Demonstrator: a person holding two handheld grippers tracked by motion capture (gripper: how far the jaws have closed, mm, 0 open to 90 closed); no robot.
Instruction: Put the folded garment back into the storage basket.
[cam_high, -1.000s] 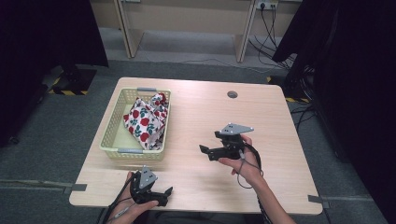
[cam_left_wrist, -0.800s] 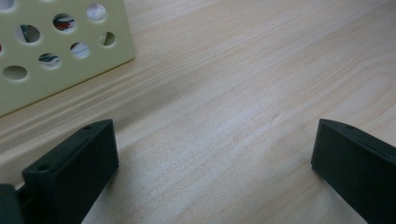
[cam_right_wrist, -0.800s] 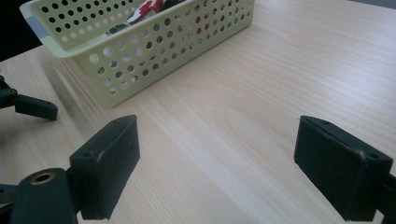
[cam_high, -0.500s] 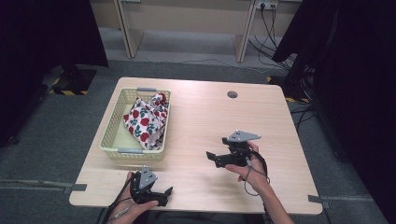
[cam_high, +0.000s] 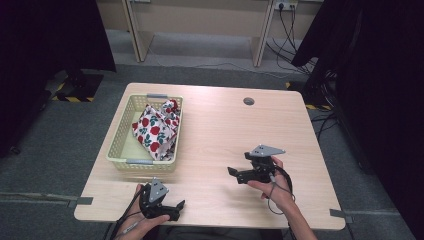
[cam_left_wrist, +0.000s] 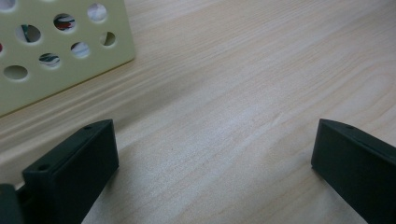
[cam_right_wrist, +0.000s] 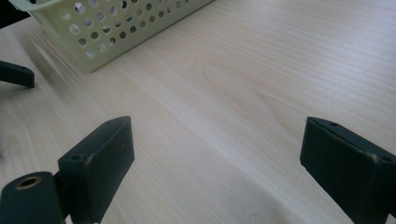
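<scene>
A pale yellow perforated basket (cam_high: 121, 150) stands on the left side of the wooden table (cam_high: 225, 125). A white cloth with a red flower print (cam_high: 155, 127) lies bunched inside it. My left gripper (cam_high: 176, 210) rests near the table's front edge, just in front of the basket, held by a hand. Its jaws stand wide apart over bare wood (cam_left_wrist: 212, 135), with the basket's wall (cam_left_wrist: 56, 70) at the upper left. My right gripper (cam_high: 235, 175) is held right of centre, pointing left, open with nothing between its jaws (cam_right_wrist: 215, 128). The basket (cam_right_wrist: 116, 28) shows farther off.
A small round cable hole (cam_high: 248, 101) sits near the table's far edge. The tip of the other gripper's jaw (cam_right_wrist: 16, 74) shows at the left in the right gripper view. Dark curtains and desk legs stand beyond the table.
My right gripper has drawn back toward the near edge and a little to the right. The left gripper, basket and cloth have not moved.
</scene>
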